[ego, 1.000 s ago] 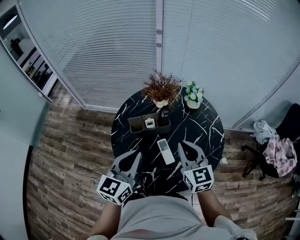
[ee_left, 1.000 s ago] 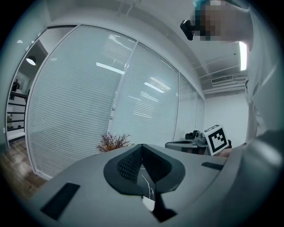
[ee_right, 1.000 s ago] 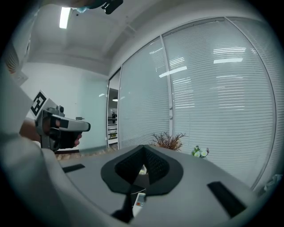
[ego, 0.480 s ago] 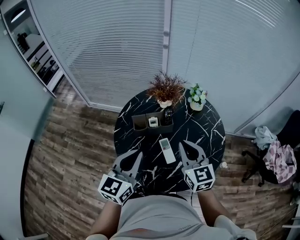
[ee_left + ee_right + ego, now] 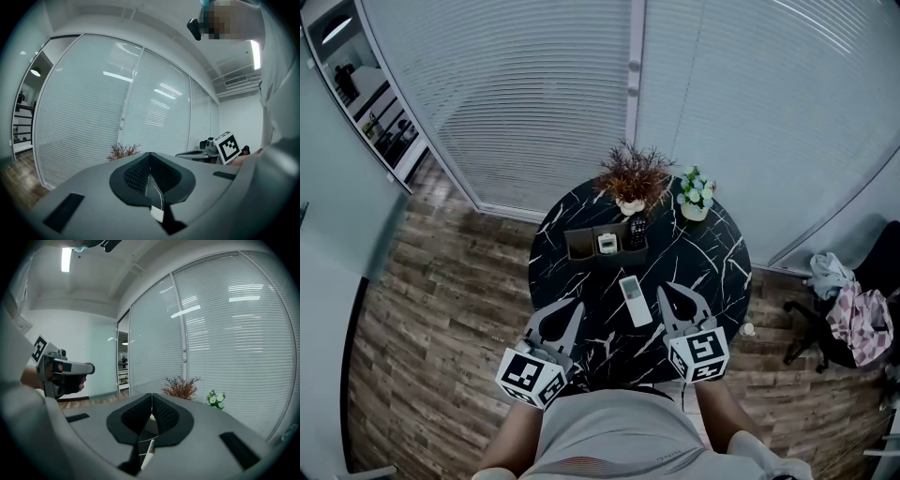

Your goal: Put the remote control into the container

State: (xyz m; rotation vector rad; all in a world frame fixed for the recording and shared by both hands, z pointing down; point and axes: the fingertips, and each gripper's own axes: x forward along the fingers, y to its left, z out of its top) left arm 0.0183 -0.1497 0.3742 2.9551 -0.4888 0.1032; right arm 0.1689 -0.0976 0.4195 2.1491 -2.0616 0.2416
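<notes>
A white remote control lies on the round black marble table, between my two grippers. Behind it stands a dark compartmented container holding a small white device and a dark remote. My left gripper hovers over the table's near left edge, jaws together and empty. My right gripper hovers just right of the white remote, jaws also together and empty. In the right gripper view a sliver of the white remote shows below the shut gripper. The left gripper looks shut in its own view.
A dried brown plant and a small pot of white flowers stand at the table's far edge. Glass walls with blinds close the back. A chair with clothes is at the right on the wooden floor.
The head view shifted slightly between one second ago and half a second ago, so everything slid a little right. Both grippers and the remote keep their places on the table.
</notes>
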